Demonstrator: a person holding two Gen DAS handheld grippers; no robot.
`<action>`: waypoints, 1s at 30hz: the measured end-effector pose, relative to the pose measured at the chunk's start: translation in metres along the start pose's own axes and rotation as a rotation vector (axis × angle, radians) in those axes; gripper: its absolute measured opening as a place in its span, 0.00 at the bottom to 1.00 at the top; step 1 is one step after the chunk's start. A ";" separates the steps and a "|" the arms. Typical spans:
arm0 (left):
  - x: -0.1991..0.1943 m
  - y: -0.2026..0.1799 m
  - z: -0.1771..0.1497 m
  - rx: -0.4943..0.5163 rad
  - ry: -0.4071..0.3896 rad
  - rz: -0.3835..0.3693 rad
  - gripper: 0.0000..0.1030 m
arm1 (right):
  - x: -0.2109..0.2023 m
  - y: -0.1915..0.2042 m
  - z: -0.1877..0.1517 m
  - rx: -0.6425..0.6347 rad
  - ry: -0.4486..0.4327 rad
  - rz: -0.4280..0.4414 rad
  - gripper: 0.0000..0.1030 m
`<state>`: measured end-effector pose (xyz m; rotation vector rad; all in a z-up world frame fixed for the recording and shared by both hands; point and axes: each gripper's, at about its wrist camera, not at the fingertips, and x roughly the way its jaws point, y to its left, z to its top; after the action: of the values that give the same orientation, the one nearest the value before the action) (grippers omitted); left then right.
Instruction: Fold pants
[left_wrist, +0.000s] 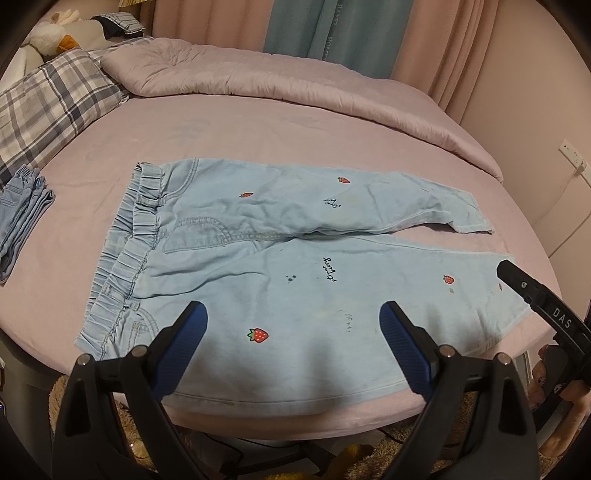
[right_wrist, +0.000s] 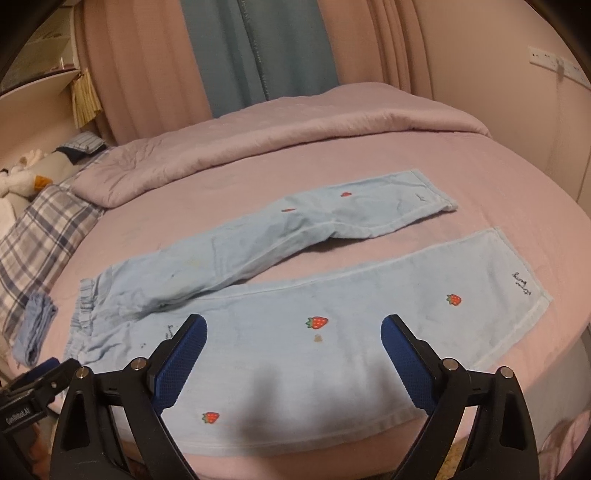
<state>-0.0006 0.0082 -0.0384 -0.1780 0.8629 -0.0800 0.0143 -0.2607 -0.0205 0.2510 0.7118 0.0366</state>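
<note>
Light blue pants (left_wrist: 288, 258) with small strawberry prints lie flat on the pink bed, waistband at the left, both legs stretched to the right and slightly apart. The far leg (right_wrist: 332, 218) is a little rumpled; the near leg (right_wrist: 369, 317) lies smooth along the bed's front edge. My left gripper (left_wrist: 291, 314) hovers open above the near leg's thigh, nothing between its blue pads. My right gripper (right_wrist: 293, 326) is open over the near leg's lower half, also holding nothing. One black finger of the right gripper (left_wrist: 532, 295) shows at the right of the left wrist view.
A folded blue garment (left_wrist: 22, 218) lies at the bed's left side beside a plaid pillow (left_wrist: 48, 103). A rolled pink quilt (left_wrist: 295, 85) runs across the far side. Curtains hang behind. The bed's front edge (left_wrist: 295, 417) is just under the grippers.
</note>
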 end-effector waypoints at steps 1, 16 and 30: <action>0.000 0.000 0.000 0.000 0.002 0.001 0.91 | 0.000 0.000 0.000 0.001 0.000 0.001 0.93; 0.013 0.084 0.010 -0.142 0.008 0.136 0.79 | 0.001 -0.090 0.004 0.181 0.008 -0.087 0.82; 0.053 0.179 -0.011 -0.443 0.167 0.110 0.48 | 0.015 -0.260 -0.021 0.597 0.076 -0.214 0.53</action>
<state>0.0256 0.1750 -0.1188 -0.5438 1.0480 0.2044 -0.0015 -0.5068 -0.1075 0.7450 0.8101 -0.3776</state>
